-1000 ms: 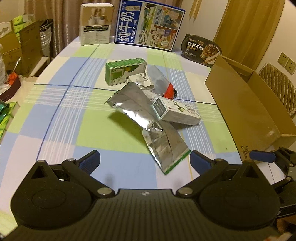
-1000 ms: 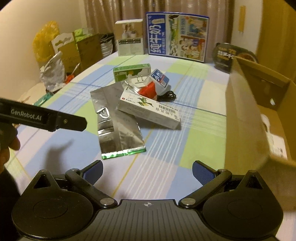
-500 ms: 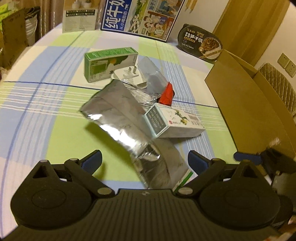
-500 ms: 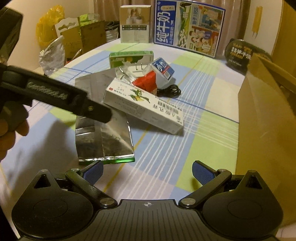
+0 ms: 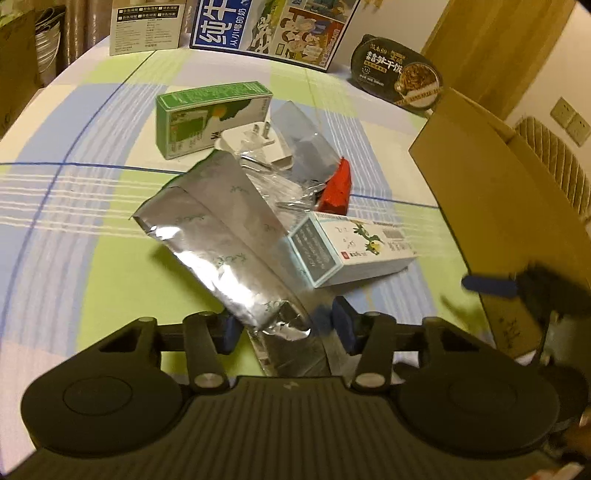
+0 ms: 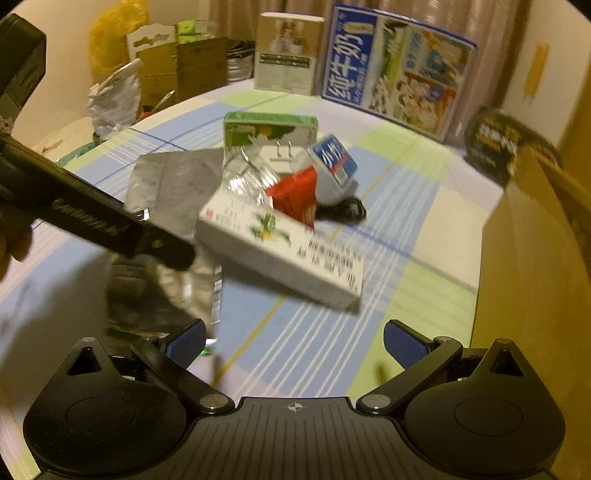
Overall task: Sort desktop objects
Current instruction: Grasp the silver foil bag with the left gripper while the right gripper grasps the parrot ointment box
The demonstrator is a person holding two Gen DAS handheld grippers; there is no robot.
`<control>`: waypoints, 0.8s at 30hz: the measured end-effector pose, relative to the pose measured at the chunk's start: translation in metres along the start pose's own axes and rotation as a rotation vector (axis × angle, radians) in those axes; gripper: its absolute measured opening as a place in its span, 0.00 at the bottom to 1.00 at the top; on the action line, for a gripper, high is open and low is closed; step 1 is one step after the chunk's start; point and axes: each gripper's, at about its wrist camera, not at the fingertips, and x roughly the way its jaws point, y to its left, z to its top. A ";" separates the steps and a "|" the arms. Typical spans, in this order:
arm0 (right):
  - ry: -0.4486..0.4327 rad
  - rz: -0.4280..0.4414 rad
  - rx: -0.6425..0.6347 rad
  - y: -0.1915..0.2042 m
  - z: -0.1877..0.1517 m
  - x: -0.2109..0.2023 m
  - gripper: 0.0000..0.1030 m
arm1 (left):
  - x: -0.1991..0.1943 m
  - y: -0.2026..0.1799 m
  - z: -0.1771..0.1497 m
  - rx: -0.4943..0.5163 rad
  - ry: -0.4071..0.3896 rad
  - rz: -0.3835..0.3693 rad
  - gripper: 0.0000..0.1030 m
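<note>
A crumpled silver foil pouch (image 5: 221, 236) lies at the front of a pile on the checked tablecloth (image 5: 74, 221). My left gripper (image 5: 286, 326) has its jaws closing, and the blue pads pinch the pouch's creased near end. A white medicine box (image 5: 354, 251) rests on the pouch's right side. Behind it are a red packet (image 5: 338, 188), a white plug adapter (image 5: 258, 144) and a green box (image 5: 210, 114). My right gripper (image 6: 293, 343) stands open just above the cloth, short of the white medicine box (image 6: 280, 251), with nothing between its fingers. The left gripper's black body (image 6: 92, 221) crosses the right wrist view.
An open cardboard box (image 5: 491, 184) stands at the table's right edge. A blue milk carton case (image 5: 273, 26), a white carton (image 5: 147, 26) and a black instant-rice bowl (image 5: 399, 74) line the far edge. A small blue-and-white box (image 6: 334, 162) and a black cable (image 6: 343, 210) sit behind the pile.
My left gripper came forward and down over the foil pouch and drew its jaws in onto the near end. The right gripper moved closer to the white medicine box, still open.
</note>
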 end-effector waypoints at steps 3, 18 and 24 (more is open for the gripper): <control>0.004 0.009 -0.103 0.006 0.013 0.005 0.97 | -0.010 0.009 0.002 0.066 0.029 0.021 0.42; 0.217 0.180 -0.487 0.021 0.063 0.085 0.95 | -0.028 0.022 -0.004 0.267 0.078 0.105 0.67; 0.269 0.203 -0.365 0.011 0.075 0.097 0.63 | -0.029 0.024 -0.003 0.253 0.069 0.102 0.67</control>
